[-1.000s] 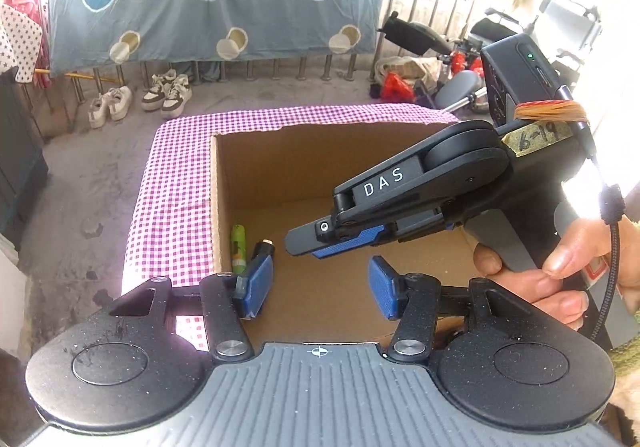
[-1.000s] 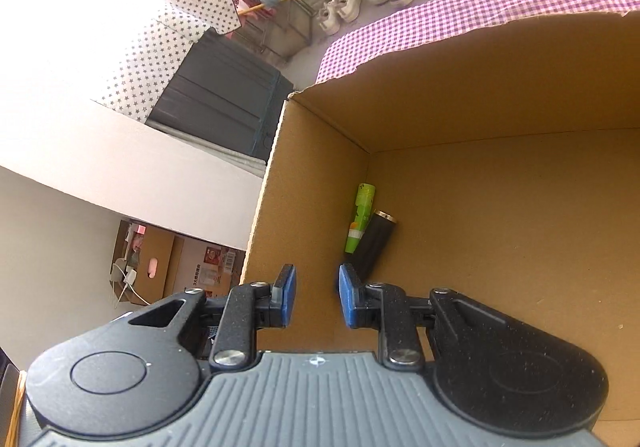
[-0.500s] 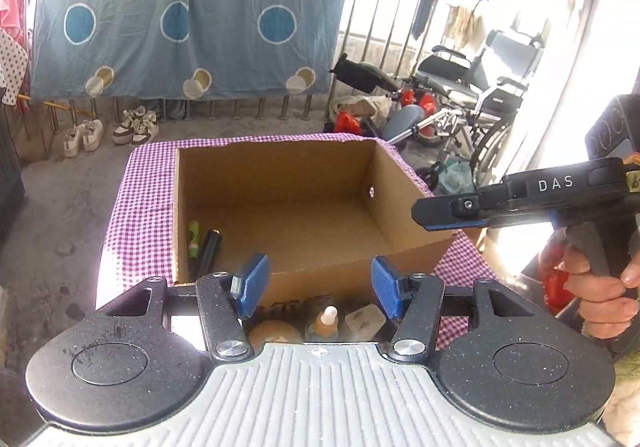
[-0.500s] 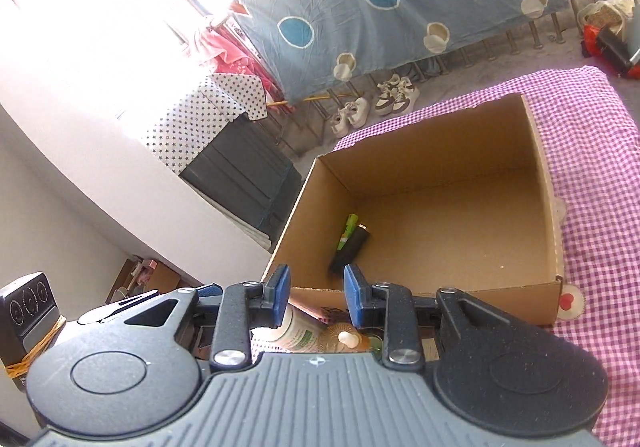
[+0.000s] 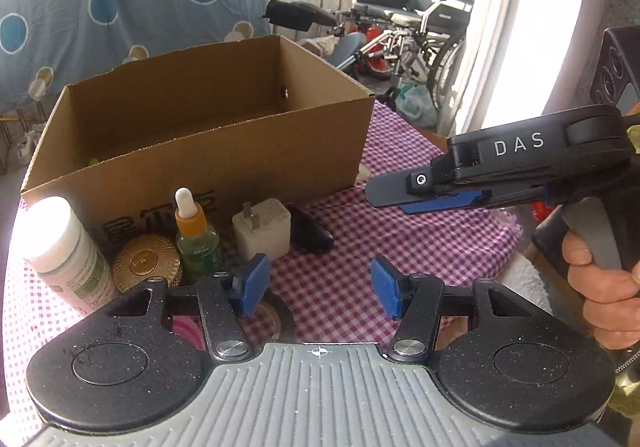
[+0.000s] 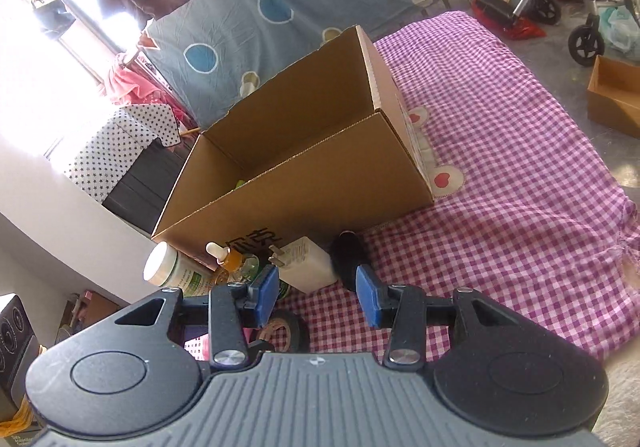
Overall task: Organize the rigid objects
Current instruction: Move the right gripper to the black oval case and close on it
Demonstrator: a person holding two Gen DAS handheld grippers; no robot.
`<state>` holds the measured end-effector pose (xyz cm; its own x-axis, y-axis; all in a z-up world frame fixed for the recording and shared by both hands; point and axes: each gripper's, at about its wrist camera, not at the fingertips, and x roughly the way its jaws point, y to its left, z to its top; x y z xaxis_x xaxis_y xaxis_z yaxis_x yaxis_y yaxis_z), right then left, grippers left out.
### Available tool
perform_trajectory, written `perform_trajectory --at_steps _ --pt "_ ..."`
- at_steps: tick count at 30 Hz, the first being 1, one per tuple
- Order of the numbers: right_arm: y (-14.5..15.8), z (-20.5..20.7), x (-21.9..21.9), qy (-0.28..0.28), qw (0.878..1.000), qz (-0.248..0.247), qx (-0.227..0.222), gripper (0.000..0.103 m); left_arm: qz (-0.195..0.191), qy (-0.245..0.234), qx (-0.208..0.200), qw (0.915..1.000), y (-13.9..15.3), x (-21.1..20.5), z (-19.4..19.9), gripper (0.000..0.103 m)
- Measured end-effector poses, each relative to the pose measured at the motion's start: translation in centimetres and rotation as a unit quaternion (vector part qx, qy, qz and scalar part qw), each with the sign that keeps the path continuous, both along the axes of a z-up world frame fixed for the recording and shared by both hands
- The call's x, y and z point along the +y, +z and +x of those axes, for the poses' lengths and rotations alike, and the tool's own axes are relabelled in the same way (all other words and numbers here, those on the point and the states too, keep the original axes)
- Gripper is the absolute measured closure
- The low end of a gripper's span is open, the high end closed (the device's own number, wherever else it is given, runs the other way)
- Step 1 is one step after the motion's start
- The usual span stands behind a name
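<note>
From the left wrist, the left gripper (image 5: 316,287) hangs wide open and empty over the checked surface (image 5: 400,247), near the white charger (image 5: 262,233) beside the cardboard box (image 5: 200,143), seemingly choosing a pick. From the right wrist, the right gripper (image 6: 316,295) is likewise spread and empty, lined up toward the black object (image 6: 348,253) just beside that charger.

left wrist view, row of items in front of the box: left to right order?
white bottle → gold round tin → dropper bottle → white charger plug → black object, all in front of the cardboard box.

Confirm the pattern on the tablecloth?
Purple-and-white gingham check on the tablecloth; clearest in the right wrist view.
</note>
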<state>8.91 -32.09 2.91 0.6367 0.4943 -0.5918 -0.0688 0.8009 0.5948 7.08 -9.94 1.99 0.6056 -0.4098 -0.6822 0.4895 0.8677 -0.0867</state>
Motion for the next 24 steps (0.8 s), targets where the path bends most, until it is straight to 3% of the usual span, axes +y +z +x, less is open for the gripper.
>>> perform_trajectory --at_steps 3,8,17,24 --pt "-0.7 1.4 0.0 0.006 1.0 -0.004 0.003 0.065 0.023 -0.005 -0.014 0.9996 -1.3 -2.1 0.4 0.048" --pt "-2.7 4.4 0.3 0.028 0.999 -0.009 0.024 0.075 0.037 -0.011 0.005 0.9992 -3.0 -4.1 1.8 0.054" --pt "-4.9 8.3 2.2 0.074 0.995 -0.035 0.055 0.078 0.053 0.004 0.036 0.9979 -4.5 -4.9 3.9 0.056" --pt "-6.0 7.9 2.6 0.095 0.993 -0.018 0.07 0.083 0.056 0.007 0.037 0.9977 -5.2 -5.2 4.1 0.056"
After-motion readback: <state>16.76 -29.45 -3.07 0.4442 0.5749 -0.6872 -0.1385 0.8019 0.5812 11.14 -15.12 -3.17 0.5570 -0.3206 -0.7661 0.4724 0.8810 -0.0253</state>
